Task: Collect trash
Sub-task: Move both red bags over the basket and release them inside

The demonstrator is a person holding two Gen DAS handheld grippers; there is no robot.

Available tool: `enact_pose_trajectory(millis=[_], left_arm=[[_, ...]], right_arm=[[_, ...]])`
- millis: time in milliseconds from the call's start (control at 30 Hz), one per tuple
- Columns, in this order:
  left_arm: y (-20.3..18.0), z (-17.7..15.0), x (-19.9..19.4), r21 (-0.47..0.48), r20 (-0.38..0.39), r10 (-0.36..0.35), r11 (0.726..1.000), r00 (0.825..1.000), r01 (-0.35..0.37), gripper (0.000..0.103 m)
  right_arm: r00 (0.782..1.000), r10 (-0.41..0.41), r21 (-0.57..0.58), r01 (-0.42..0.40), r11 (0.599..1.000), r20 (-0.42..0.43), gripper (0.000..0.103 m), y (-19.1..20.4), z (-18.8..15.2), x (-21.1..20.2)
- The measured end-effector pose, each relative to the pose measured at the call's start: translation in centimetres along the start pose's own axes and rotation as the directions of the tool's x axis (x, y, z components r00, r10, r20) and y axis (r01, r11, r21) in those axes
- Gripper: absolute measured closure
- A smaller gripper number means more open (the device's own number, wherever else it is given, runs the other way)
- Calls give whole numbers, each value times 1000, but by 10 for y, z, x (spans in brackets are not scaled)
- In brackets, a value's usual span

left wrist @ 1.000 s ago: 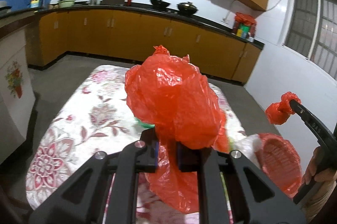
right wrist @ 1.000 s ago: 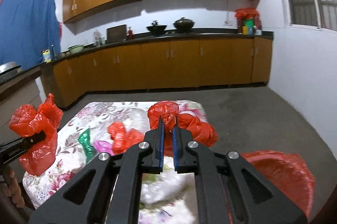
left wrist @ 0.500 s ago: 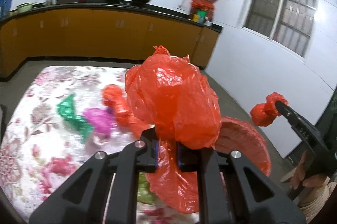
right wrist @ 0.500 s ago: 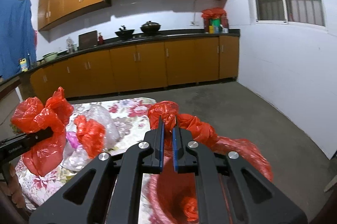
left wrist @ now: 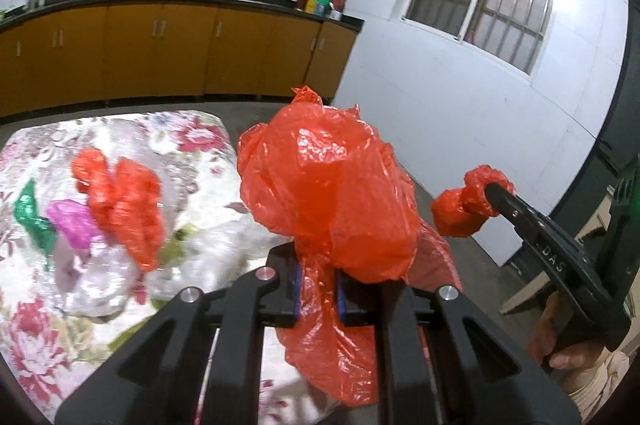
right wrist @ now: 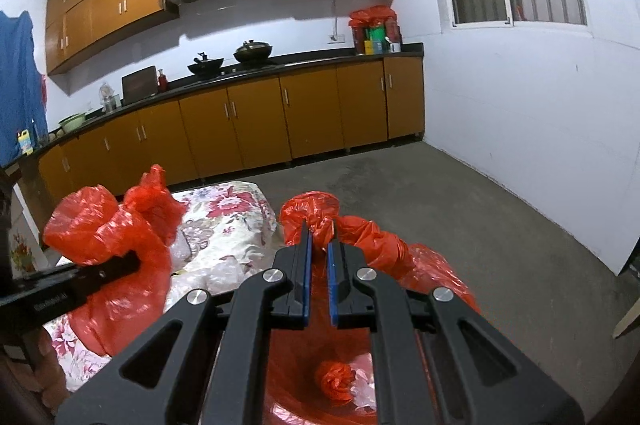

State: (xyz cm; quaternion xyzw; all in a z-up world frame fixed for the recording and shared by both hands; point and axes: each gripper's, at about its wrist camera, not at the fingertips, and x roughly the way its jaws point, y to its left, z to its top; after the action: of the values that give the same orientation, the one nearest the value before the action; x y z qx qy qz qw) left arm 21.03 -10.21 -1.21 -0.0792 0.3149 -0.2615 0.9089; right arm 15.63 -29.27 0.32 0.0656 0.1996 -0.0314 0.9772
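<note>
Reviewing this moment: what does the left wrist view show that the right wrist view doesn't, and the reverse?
Only the left wrist view: a green bag and a purple bag lying on the floral tablecloth, with a loose red bag beside them.

Only the right wrist view: the inside of the red-lined bin under the right gripper, with a small red wad at its bottom.

Both: the left gripper shut on a big red bag, the right gripper shut on a twisted red bag, the tablecloth, and the orange cabinets.
</note>
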Motion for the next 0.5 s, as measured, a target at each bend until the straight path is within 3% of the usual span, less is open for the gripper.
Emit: enact_pose_trajectory(millis=[500], left_arm=[[-26,-6,47,36,-82,-60,997,995,63,90]], right_arm=[[1000,1,90,-1,996,-3,96,-25,-2,6]])
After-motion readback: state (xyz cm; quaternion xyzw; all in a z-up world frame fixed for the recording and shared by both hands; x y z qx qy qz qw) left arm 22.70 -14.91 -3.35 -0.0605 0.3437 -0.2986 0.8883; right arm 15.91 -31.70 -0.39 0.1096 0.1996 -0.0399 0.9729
